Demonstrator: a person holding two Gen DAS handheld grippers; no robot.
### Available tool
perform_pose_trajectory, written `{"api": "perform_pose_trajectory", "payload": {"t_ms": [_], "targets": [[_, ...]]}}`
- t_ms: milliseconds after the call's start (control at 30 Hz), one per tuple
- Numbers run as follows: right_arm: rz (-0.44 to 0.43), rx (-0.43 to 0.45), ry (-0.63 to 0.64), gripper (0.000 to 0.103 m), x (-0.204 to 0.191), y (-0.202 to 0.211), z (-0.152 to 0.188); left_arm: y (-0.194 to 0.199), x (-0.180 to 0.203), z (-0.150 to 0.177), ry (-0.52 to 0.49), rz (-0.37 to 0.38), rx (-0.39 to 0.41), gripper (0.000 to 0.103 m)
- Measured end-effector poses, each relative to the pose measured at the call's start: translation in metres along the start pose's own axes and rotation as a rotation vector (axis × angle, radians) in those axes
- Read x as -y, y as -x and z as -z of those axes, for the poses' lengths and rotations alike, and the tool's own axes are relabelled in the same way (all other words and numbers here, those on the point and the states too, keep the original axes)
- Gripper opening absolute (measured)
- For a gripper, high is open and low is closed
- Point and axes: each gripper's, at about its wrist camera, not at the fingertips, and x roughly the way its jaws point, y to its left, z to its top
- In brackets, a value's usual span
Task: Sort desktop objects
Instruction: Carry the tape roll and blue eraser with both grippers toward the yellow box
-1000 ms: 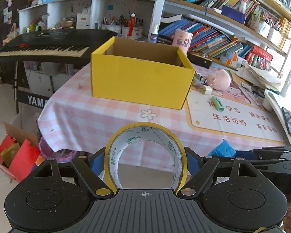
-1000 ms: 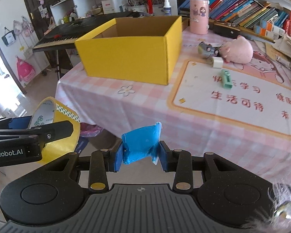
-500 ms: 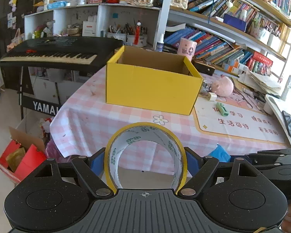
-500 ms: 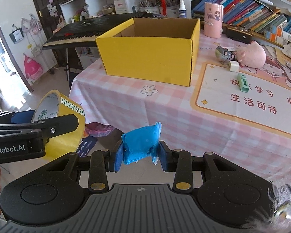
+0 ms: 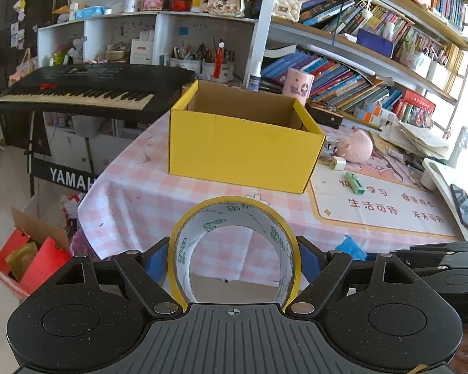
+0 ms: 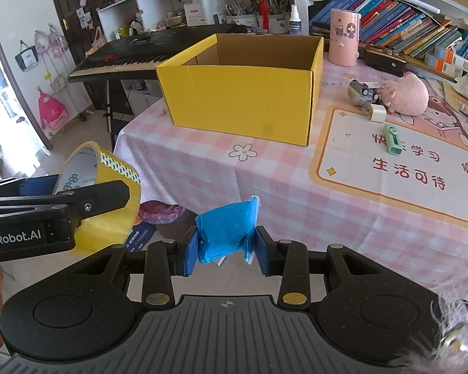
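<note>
Since the earlier frames the counter (image 6: 202, 168) and the yellow box (image 6: 243, 99) look farther from both cameras, so we have drawn back a little; the grips look the same.

We go from large to small. The counter wears a pink checked cloth, soft and a bit wrinkled, with a smooth printed mat on the right. The yellow box is corrugated cardboard, rectangular, open on top, and stands on the cloth. The tape roll (image 5: 234, 246) is a glossy yellow ring with a printed white core; the left gripper (image 5: 234, 258) holds it by its two sides, jaws wide. The blue packet (image 6: 226, 229) is soft, crinkled plastic (contents unknown); the right gripper (image 6: 224, 249) pinches it with narrow jaws. Both things hang in the air before the counter edge.

We judge the step is carrying toward the box. Next, each gripper must come above the open top and release.
</note>
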Motion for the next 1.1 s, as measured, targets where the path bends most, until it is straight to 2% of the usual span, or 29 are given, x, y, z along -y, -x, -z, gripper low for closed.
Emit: {"api": "perform_pose_trajectory", "payload": {"t_ms": [667, 1100], "targets": [[0.02, 0.029, -0.024, 0.034, -0.003, -0.01, -0.016, -0.01, -0.008, -0.014, -0.031, 0.03, 0.021, 0.083], [0.031, 0.061, -0.009, 0.034, 0.006, -0.021, -0.049, -0.026, -0.006, -0.046, -0.031, 0.046, 0.077, 0.083]]}}
